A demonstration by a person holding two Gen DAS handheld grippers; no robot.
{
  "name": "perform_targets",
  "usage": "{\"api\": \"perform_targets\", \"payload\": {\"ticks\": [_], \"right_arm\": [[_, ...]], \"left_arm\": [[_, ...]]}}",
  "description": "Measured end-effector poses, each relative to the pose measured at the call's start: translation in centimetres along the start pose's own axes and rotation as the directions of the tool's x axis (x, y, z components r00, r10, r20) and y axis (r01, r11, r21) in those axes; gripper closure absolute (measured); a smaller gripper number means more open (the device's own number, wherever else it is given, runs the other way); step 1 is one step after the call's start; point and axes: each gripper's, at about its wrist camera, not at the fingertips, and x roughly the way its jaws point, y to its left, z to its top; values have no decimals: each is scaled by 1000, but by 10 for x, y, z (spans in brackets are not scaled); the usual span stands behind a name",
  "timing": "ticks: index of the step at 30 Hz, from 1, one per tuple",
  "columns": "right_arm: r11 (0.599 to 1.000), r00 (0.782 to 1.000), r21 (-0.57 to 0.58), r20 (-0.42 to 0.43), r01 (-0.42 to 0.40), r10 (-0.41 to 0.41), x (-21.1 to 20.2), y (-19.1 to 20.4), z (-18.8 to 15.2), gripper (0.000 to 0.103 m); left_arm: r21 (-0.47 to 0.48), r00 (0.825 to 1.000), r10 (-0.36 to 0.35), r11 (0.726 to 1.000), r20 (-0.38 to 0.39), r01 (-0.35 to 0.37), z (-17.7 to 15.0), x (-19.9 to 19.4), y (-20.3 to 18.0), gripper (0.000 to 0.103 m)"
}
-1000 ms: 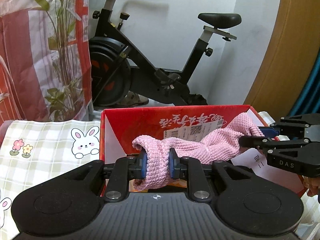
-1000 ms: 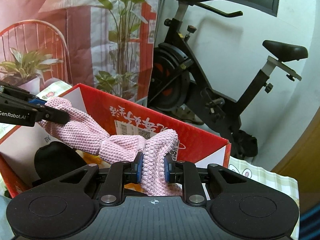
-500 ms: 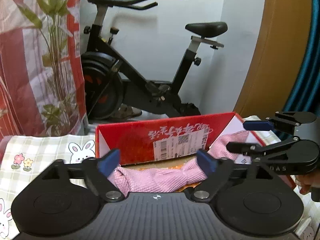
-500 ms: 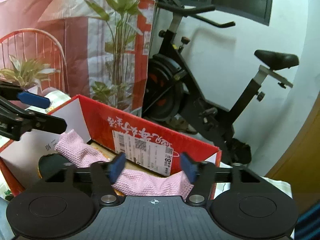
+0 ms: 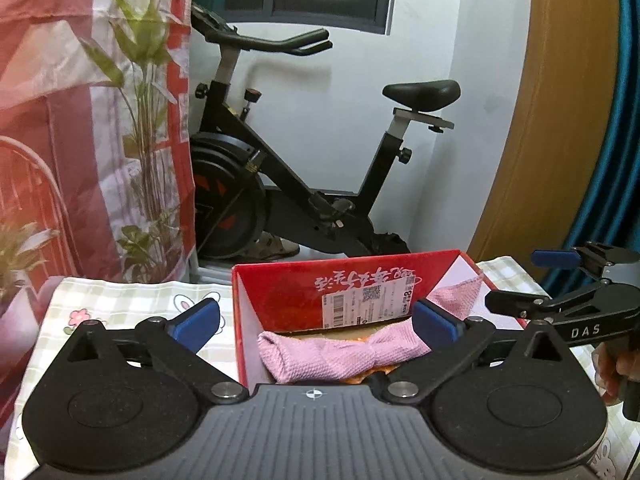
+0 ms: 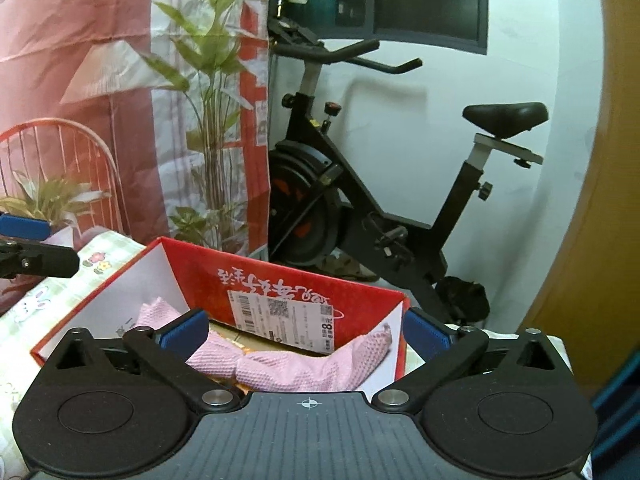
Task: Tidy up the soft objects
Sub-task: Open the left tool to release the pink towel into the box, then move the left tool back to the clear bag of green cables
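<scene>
Inside the red box (image 5: 280,300) lies the pink cloth (image 5: 332,354), soft and bumpy like a knitted towel. It stretches from one side of the box to the other, and one end climbs a little way up the white inner wall. Nothing is holding it. It rests on something orange and brown at the bottom of the box, too hidden to tell what.

The left gripper (image 5: 314,320) hangs just above the near edge of the box. Its two blue fingers (image 5: 196,318) are spread wide apart with nothing between them. The cloth sits lower down, in the gap under them, not touching.

The right gripper (image 6: 306,330) is over the same box from the other side. Its blue fingers (image 6: 424,334) are wide apart too and hold nothing. In the left wrist view this gripper shows at the right edge, with the person's hand (image 5: 614,368) on it.

The box has a white label (image 6: 280,318) with bar codes on its far wall. It stands on a bench covered with a checked cloth (image 5: 132,302) that has bunnies and flowers on it.

Behind the bench stands a black exercise bike (image 5: 304,176) by a white wall. A red and white curtain (image 6: 100,80) with green plants printed on it hangs to the left.
</scene>
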Motion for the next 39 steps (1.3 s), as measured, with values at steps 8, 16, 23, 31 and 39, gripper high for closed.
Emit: {"api": "perform_targets", "payload": {"ticks": [8, 16, 23, 31, 39], "right_arm": [[1000, 999, 14, 39, -25, 24, -50, 6, -13, 0], [998, 996, 39, 82, -46, 42, -100, 11, -37, 0], [998, 992, 16, 115, -62, 60, -136, 24, -67, 0], [997, 989, 58, 138, -58, 49, -162, 26, -103, 0], [996, 994, 85, 103, -39, 30, -164, 28, -146, 0]], "left_arm": [[3, 1000, 4, 1000, 29, -4, -15, -50, -6, 0], [25, 998, 21, 999, 60, -22, -43, -97, -12, 0], [32, 998, 36, 999, 56, -38, -78, -124, -14, 0], [10, 999, 37, 999, 23, -37, -116, -132, -15, 0], [4, 999, 42, 999, -6, -42, -148, -126, -19, 0]]}}
